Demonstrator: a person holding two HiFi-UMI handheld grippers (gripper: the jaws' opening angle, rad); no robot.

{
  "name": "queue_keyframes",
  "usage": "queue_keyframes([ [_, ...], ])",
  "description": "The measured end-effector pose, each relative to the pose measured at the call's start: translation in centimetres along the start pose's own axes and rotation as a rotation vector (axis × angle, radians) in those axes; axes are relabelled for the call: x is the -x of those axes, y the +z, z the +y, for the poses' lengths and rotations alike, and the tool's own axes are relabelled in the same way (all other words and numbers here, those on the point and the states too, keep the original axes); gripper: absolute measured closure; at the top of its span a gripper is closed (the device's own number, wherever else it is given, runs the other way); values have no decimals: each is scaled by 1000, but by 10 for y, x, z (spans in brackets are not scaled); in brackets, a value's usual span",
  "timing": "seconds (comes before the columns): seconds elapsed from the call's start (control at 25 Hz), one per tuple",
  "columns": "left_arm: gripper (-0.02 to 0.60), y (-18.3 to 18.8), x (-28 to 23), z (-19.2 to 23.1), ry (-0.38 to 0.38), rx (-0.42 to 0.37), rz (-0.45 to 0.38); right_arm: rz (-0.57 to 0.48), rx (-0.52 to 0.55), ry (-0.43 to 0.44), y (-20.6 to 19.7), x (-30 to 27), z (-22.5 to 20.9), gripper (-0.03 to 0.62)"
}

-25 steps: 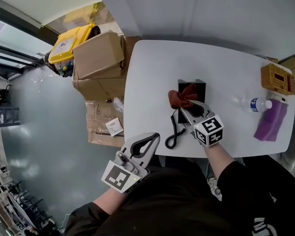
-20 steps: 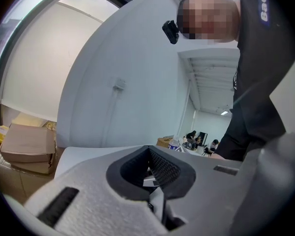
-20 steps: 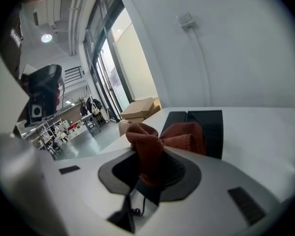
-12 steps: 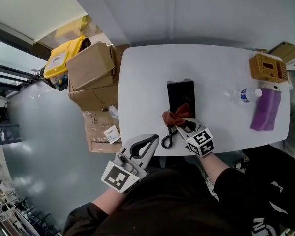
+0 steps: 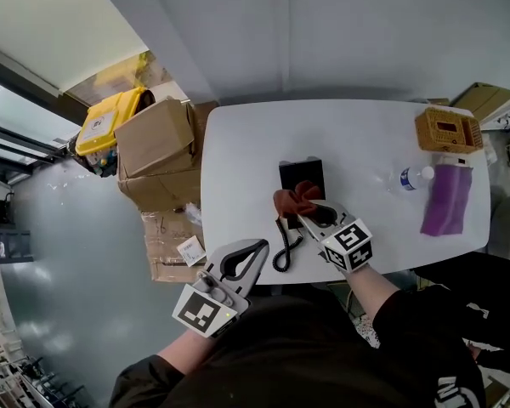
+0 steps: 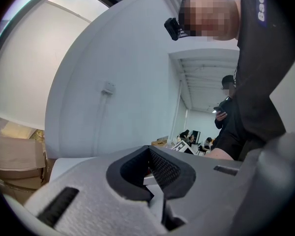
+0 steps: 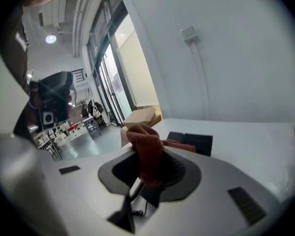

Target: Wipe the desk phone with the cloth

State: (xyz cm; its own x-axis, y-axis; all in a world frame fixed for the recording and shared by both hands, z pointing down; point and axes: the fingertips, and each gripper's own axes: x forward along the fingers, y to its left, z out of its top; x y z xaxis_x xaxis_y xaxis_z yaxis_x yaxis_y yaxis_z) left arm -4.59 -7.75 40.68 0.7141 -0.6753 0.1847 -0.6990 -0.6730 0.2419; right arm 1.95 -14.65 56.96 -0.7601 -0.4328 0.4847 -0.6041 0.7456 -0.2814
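A black desk phone (image 5: 302, 175) lies on the white table (image 5: 357, 134), its coiled cord (image 5: 283, 252) trailing to the near edge. My right gripper (image 5: 302, 213) is shut on a rust-red cloth (image 5: 291, 199) that rests on the phone's near end. In the right gripper view the cloth (image 7: 146, 151) stands bunched between the jaws, with the phone (image 7: 191, 142) just beyond. My left gripper (image 5: 253, 251) hangs off the table's near left corner, shut and holding nothing; its own view (image 6: 155, 181) looks across the room.
A water bottle (image 5: 412, 178), a purple cloth (image 5: 443, 198) and a wicker box (image 5: 447, 130) sit at the table's right end. Cardboard boxes (image 5: 157, 138) and a yellow bin (image 5: 109, 119) stand left of the table. People sit at the room's far end (image 6: 196, 141).
The right gripper drew the cloth back along the phone toward me, then forward again to the phone's near end. The head view shifted. The left gripper stayed put.
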Motion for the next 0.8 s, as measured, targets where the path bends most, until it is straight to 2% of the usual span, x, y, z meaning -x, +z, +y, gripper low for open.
queue_keyframes([
  [0.16, 568, 6, -3, 3, 13, -2, -18, -33, 54, -15, 39, -6, -24, 491],
  [0.32, 568, 4, 0, 11, 43, 15, -16, -39, 65, -50, 55, -19, -53, 491],
  [0.52, 568, -7, 5, 20, 79, 39, 0, 4, 41, -65, 39, -38, -72, 491],
  [0.8, 568, -13, 3, 22, 76, 49, 12, 35, 13, -52, 5, -38, -63, 491],
])
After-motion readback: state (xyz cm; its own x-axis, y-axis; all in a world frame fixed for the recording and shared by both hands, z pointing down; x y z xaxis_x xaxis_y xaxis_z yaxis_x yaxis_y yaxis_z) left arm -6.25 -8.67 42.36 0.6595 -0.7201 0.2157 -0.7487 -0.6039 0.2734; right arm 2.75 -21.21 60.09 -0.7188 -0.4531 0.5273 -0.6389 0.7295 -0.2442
